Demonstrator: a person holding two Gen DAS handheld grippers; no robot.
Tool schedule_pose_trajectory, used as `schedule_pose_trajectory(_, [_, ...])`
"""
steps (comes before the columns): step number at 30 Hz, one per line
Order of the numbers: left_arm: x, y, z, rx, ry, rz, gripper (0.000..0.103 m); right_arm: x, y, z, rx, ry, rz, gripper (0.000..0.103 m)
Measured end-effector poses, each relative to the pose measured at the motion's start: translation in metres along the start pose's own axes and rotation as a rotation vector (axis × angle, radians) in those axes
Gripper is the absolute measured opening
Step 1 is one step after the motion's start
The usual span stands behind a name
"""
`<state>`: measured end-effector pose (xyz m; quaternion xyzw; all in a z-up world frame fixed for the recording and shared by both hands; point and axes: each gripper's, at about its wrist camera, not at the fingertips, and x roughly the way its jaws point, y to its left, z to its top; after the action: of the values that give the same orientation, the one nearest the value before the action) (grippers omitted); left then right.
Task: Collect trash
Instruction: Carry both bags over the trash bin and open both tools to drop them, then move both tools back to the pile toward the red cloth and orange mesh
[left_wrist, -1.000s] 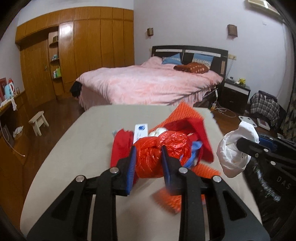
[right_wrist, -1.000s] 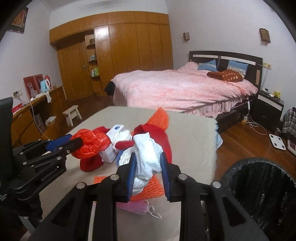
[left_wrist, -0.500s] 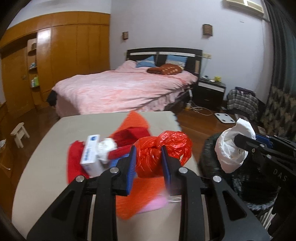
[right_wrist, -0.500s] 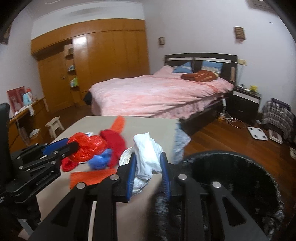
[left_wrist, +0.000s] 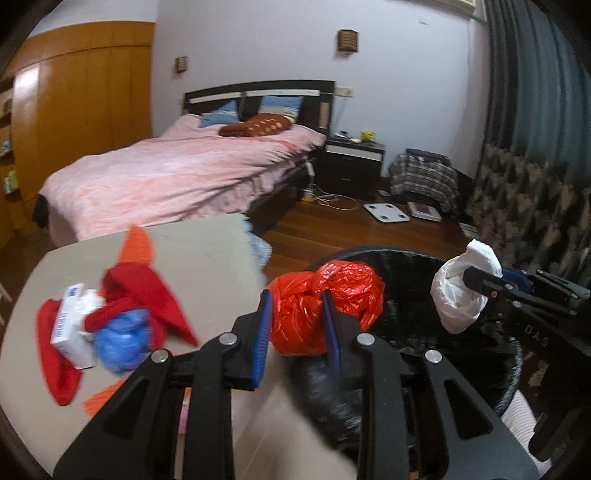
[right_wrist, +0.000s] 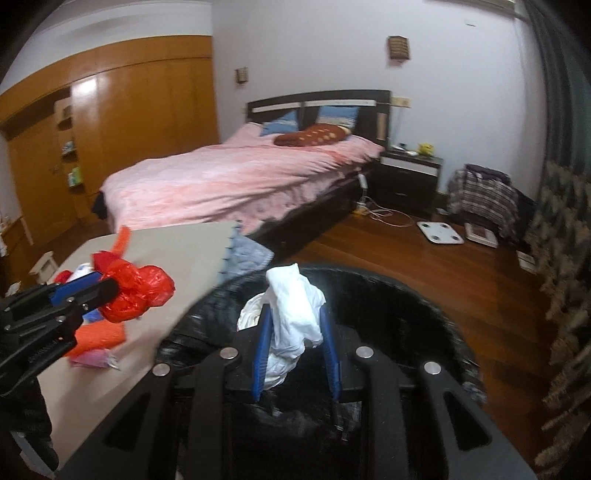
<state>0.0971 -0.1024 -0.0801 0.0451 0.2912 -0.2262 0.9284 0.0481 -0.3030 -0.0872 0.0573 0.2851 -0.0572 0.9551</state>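
Observation:
My left gripper (left_wrist: 297, 314) is shut on a crumpled red plastic bag (left_wrist: 325, 306), which hangs at the near left rim of the black-lined trash bin (left_wrist: 413, 266). My right gripper (right_wrist: 293, 328) is shut on a wad of white plastic (right_wrist: 295, 310) and holds it over the bin's opening (right_wrist: 406, 321). Each gripper shows in the other's view: the right one (left_wrist: 476, 280) with the white wad (left_wrist: 458, 295), the left one (right_wrist: 107, 288) with the red bag (right_wrist: 136, 291). On the beige table (left_wrist: 207, 251) lie red cloth (left_wrist: 147, 291), a blue wad (left_wrist: 122, 339) and a white box (left_wrist: 70, 325).
Orange netting (right_wrist: 99, 336) and a pink mask (right_wrist: 92, 358) lie near the table's front edge. A pink bed (left_wrist: 177, 173) stands behind the table, with a nightstand (left_wrist: 354, 162), a white scale (left_wrist: 386, 212) on the wood floor and a wooden wardrobe (right_wrist: 140, 122) at left.
Both grippers have swung right, off the table and over to the trash bin, each carrying its bag. The pile on the table has slid to the left of both views.

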Motion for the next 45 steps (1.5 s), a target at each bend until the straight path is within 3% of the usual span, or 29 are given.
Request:
schedule_pose_trajectory(3, [0.009, -0.015, 0.001, 0.011, 0.010, -0.044, 0.029, 0.003, -0.017, -0.003, 0.024, 0.011, -0.033, 0.030])
schedule_pose_trajectory(7, [0.017, -0.026, 0.001, 0.027, 0.015, -0.078, 0.046, 0.000, -0.032, -0.008, 0.046, 0.013, -0.075, 0.037])
schedule_pose_trajectory(13, [0.012, -0.015, -0.002, 0.009, 0.005, -0.049, 0.059, -0.002, -0.033, -0.005, 0.050, -0.006, -0.102, 0.068])
schedule_pose_trajectory(18, [-0.005, 0.013, -0.001, -0.014, -0.027, 0.031, 0.074, -0.006, -0.018, -0.003, 0.045, -0.034, -0.084, 0.096])
schedule_pose_trajectory(25, [-0.041, 0.060, -0.006, -0.048, -0.067, 0.155, 0.086, -0.003, 0.021, 0.003, 0.016, -0.042, -0.009, 0.097])
schedule_pose_trajectory(38, [-0.091, 0.161, -0.035, -0.136, -0.069, 0.404, 0.086, 0.014, 0.137, 0.003, -0.132, -0.029, 0.236, 0.097])
schedule_pose_trajectory(45, [-0.097, 0.196, -0.053, -0.185, -0.042, 0.471, 0.086, 0.027, 0.192, -0.007, -0.215, -0.018, 0.313, 0.095])
